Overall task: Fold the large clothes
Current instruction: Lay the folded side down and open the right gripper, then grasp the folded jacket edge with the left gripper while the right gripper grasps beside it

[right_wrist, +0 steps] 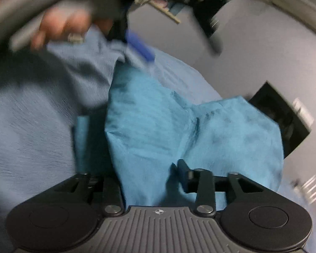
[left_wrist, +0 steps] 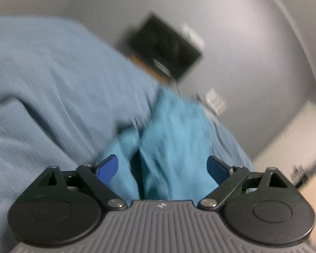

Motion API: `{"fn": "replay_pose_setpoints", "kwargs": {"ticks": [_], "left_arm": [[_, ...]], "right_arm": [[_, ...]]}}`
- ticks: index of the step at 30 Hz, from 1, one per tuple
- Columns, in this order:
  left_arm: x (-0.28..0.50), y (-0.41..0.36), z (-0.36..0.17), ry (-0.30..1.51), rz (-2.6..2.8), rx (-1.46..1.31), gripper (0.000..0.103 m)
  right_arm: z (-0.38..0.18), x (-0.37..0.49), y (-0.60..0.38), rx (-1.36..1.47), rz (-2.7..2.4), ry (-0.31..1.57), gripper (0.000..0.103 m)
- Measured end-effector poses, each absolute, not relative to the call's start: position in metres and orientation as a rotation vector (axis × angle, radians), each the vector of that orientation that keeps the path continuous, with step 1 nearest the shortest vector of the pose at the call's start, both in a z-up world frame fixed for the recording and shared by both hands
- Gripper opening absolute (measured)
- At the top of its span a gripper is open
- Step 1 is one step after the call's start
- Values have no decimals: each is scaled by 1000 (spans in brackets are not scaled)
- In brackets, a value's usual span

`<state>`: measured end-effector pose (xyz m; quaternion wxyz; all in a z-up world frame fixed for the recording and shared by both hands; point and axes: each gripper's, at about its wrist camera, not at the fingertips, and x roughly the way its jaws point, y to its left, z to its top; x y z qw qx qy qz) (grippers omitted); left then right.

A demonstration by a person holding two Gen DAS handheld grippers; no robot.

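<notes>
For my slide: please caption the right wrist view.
Right hand-held gripper over a turquoise garment on the grey-blue bedspread.

One turquoise garment (right_wrist: 158, 130), one pale blue bedspread (left_wrist: 52, 80), two hand-held grippers: left hand-held gripper (left_wrist: 162, 166), right hand-held gripper (right_wrist: 134, 166).

The garment (right_wrist: 179, 130) lies bunched on the bed cover (left_wrist: 52, 80), which spreads out to the left of it and beyond it in both wrist views. In the left wrist view the garment runs forward from between the fingers of the left gripper (left_wrist: 162, 164) toward the bed's far edge, and past that edge a dark framed panel (left_wrist: 164, 48) sits against the wall (left_wrist: 242, 42). In the right wrist view the garment fills the space ahead of the right gripper (right_wrist: 132, 166); the person's hand (right_wrist: 59, 25) with the left gripper is above the garment at upper left, and the framed panel stands to the right, behind the garment.
</notes>
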<state>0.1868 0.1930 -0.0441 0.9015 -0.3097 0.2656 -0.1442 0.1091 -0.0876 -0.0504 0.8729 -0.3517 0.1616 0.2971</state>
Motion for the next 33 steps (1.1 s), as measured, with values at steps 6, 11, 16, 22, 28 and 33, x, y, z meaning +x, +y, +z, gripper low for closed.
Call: {"fn": "replay_pose_setpoints", "kwargs": {"ticks": [6,11,16,22,28,33], "left_arm": [[192,165,-66,727,-375,-439,80],[177,169,-83,808,-374,-441,15],[158,165,-87,842,-434,-481,5],[161,166,-91,840,-398,-495,5],[148,163,-78,831,-379,-440,5],[157,162,-83,839,-372,-452,5]], "right_arm": [[-20,69,-164,-487,692,389,54],[13,69,-200,-283,680,415,54],[20,116,-229,-175,481,423,54],[5,212,-216,-166,255,381,43],[-20,276,-210,-39,240,418,30],[-28,315,-177,-148,242,411,31]]}}
